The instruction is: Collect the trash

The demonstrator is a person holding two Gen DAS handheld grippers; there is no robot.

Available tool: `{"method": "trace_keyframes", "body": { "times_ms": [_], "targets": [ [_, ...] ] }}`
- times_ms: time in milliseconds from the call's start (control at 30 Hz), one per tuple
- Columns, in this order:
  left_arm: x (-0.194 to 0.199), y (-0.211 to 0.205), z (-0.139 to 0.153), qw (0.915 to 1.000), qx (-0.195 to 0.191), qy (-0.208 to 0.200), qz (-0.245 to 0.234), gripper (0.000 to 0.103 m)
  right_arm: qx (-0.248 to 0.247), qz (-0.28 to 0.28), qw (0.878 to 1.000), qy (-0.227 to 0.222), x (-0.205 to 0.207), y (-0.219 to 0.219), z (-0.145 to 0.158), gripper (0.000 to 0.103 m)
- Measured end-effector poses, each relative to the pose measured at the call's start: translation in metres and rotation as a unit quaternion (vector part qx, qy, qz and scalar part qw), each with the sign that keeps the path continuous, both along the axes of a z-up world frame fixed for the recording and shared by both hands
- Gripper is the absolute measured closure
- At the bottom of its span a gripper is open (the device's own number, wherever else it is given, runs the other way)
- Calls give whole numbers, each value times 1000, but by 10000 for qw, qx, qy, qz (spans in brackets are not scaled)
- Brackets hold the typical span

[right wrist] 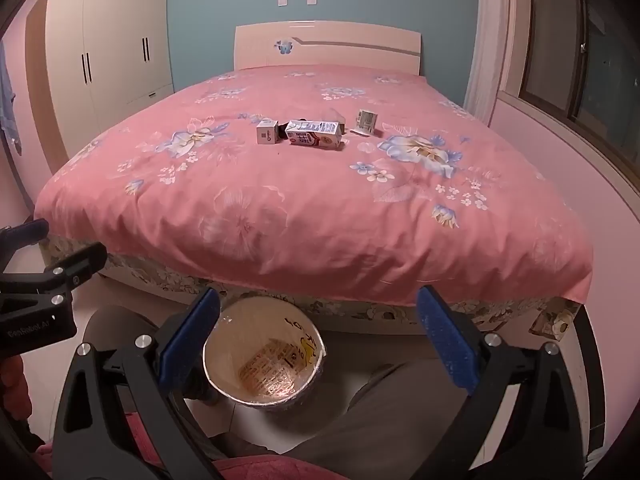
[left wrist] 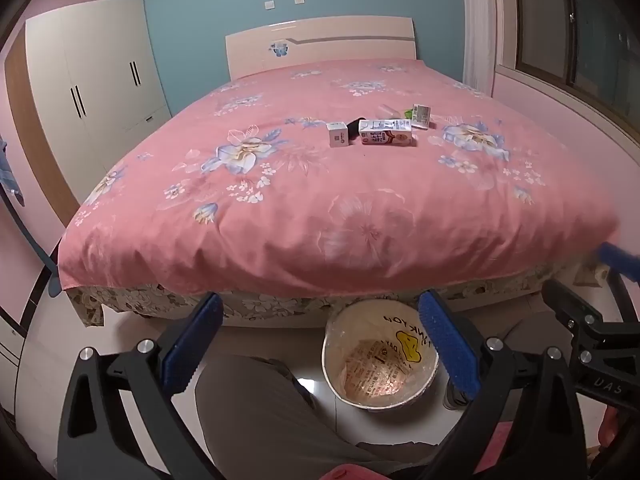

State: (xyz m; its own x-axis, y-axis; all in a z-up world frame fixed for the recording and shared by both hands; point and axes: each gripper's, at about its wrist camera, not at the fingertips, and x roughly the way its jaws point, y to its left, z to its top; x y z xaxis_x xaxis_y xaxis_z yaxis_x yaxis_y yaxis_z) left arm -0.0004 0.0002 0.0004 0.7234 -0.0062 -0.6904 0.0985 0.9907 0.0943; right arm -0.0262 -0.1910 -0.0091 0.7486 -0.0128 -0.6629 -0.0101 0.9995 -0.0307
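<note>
Left tool [left wrist: 320,344] and right tool [right wrist: 318,338]: ribbed blue pads, black frames, jaws spread wide, nothing held, poised over a round bin [right wrist: 264,356] lined with crinkly printed plastic, on the floor at the bed's foot. Trash mid-bed on soft pink floral quilt [left wrist: 320,208]: milk carton [left wrist: 386,132] lying flat, small white box [left wrist: 338,134], packet [left wrist: 421,115]. Step judged: none collected yet; next, a long reach to the light cardboard.

Milk carton [left wrist: 386,132] lies sideways mid-bed beside small white box [left wrist: 338,134]; lined bin [left wrist: 380,356] below.

Both wrist views look downward, sharing bed [left wrist: 304,208] and bin [right wrist: 264,364].
</note>
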Motion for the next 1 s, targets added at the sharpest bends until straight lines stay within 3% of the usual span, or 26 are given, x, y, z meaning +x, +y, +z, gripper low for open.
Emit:
{"method": "trace_keyframes", "body": {
  "times_ms": [1000],
  "targets": [
    [2,-2,13,9999,90,-135,-38,3,95,3,10000,-3,0,1,3,7]
  ]
}}
